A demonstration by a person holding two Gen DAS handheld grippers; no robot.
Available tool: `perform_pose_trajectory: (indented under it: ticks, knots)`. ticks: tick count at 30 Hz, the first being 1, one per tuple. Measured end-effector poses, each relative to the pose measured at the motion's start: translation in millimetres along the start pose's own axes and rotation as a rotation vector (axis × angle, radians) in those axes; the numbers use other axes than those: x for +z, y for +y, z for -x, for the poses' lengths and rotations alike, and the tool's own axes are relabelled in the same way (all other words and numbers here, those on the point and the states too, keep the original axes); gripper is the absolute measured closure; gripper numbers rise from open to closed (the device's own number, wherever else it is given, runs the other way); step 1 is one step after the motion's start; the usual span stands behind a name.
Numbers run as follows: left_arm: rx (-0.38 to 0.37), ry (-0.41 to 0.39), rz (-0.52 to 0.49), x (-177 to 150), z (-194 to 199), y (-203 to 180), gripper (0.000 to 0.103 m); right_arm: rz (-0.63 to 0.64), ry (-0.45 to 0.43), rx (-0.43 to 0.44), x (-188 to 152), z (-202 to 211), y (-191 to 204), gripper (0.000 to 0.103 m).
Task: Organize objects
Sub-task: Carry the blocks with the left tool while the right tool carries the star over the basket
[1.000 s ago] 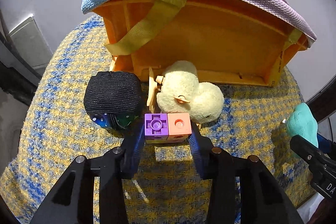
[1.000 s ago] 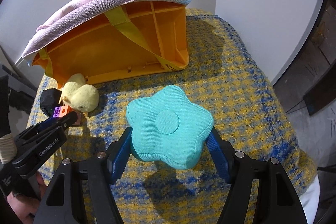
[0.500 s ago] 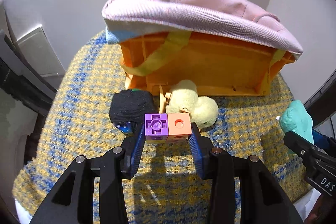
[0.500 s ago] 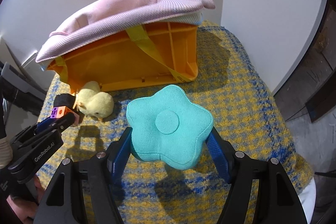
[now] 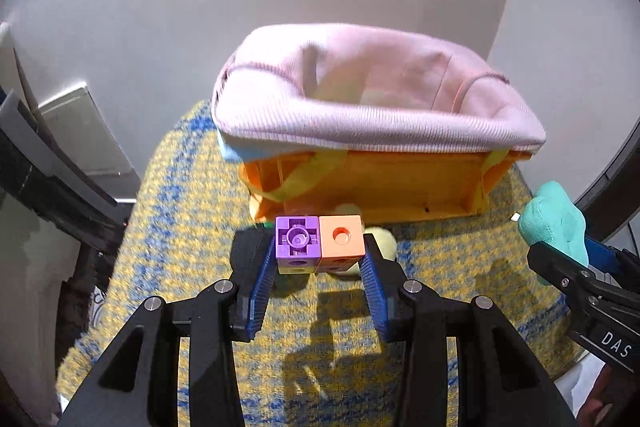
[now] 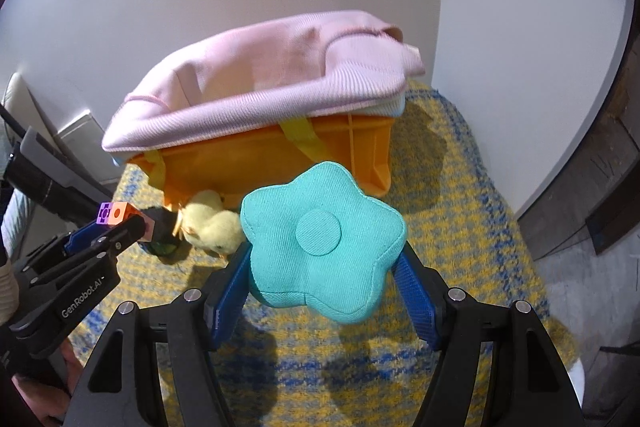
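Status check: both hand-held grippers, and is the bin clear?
Left hand-held gripper shut on block pair. Right hand-held gripper shut on teal star cushion. Pink cloth draped over orange bin.

Black-framed grippers (image 5: pixel 320 279) with ribbed blue pads (image 6: pixel 414 291), silver screws, white "GenRobot.AI" and "DAS" lettering.

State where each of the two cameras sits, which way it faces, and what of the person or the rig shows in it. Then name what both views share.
Left wrist: sits on the left gripper, looks forward and down past the joined blocks it holds to the orange bin; the right gripper shows at right.
Right wrist: sits on the right gripper, looks past the held teal star cushion; the left gripper and a hand show at left.
Shared: bin, pink cloth, yellow plush, woven cover.
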State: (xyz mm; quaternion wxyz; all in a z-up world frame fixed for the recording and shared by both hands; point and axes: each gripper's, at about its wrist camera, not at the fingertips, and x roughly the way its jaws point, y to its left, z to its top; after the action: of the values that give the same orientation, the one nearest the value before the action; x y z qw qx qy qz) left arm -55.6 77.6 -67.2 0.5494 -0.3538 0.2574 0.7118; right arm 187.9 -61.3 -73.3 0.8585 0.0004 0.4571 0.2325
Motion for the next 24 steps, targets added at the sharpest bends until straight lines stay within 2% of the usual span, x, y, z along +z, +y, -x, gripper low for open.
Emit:
perform_pose_trajectory:
  ticks: [15, 24]
  knots:
    - [-0.014, -0.092, -0.039, 51, 30, -2, 0.062, 0.046, -0.117, 0.012, 52, 36, 13, 0.034]
    - [-0.03, -0.139, -0.052, 83, 40, -5, 0.062, 0.048, -0.171, 0.006, 84, 44, 12, 0.034]
